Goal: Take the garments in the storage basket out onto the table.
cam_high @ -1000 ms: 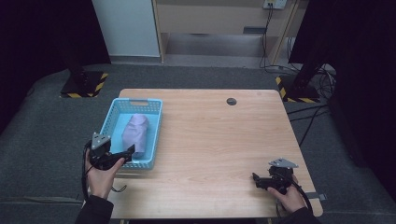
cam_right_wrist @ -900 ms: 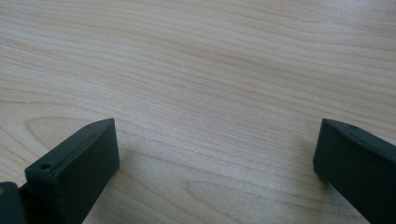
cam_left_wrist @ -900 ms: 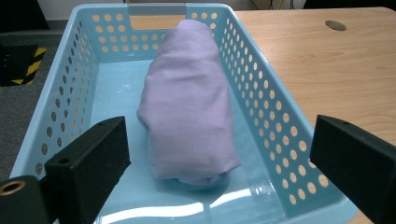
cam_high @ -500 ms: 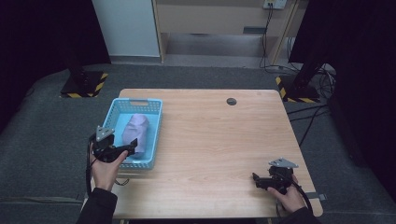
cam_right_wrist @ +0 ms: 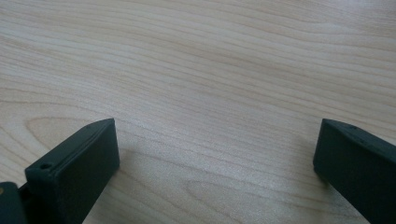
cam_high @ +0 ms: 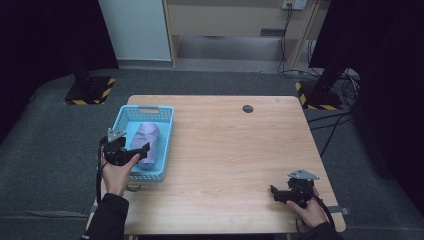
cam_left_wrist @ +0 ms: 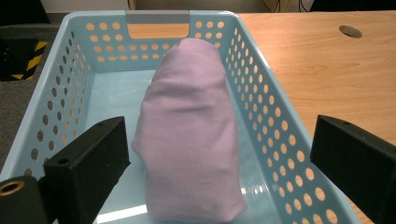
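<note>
Cloth [cam_left_wrist: 189, 135], a lilac bundle, lies in the blue basket [cam_high: 131, 116] at the desk's [cam_high: 240, 150] left edge. Left tongs [cam_high: 142, 148] hover spread at its near end; right tongs [cam_high: 274, 192] rest spread near the front right corner.

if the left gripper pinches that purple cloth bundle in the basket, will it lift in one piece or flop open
The purple cloth bundle looks soft and loosely rolled, so it would probably sag and may partly unroll. It seems light, unlikely to drag the blue basket. The left gripper is open, its jaws on either side of the bundle.
</note>
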Motion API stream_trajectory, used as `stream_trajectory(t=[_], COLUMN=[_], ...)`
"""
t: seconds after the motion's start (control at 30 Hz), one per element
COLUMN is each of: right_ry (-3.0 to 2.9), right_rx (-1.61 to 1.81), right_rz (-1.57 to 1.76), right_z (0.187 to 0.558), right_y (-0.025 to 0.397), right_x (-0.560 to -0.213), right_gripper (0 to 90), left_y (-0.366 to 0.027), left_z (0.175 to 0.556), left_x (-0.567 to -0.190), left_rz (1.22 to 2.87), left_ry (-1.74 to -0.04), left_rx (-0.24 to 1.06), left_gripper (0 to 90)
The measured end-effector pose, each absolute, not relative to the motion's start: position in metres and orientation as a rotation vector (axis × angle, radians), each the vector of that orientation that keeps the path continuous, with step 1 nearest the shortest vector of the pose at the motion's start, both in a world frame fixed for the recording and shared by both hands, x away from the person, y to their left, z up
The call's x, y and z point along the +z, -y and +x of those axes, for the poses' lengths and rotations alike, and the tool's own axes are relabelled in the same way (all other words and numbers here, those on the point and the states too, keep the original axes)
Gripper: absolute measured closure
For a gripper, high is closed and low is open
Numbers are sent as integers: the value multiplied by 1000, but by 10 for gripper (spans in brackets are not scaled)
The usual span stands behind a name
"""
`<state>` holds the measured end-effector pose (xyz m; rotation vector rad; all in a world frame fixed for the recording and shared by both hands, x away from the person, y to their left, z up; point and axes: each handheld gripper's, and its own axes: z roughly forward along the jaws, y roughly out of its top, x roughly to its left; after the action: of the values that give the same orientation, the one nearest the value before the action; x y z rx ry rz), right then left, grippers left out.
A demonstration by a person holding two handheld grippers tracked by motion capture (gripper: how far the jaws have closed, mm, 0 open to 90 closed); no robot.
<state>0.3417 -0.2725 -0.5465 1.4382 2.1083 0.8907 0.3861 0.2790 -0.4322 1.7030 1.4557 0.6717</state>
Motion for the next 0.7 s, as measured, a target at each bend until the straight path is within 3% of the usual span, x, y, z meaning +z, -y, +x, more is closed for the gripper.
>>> stream_trajectory(t=[0.7], right_ry=[-2108], right_rx=[891], right_rz=[1439], right_z=[342], right_y=[272], right_x=[-546], right_gripper=[5], left_y=[-275], left_z=[416], left_x=[-435], left_rz=[1725], left_ry=[-1491], left_rx=[662], left_gripper=[36])
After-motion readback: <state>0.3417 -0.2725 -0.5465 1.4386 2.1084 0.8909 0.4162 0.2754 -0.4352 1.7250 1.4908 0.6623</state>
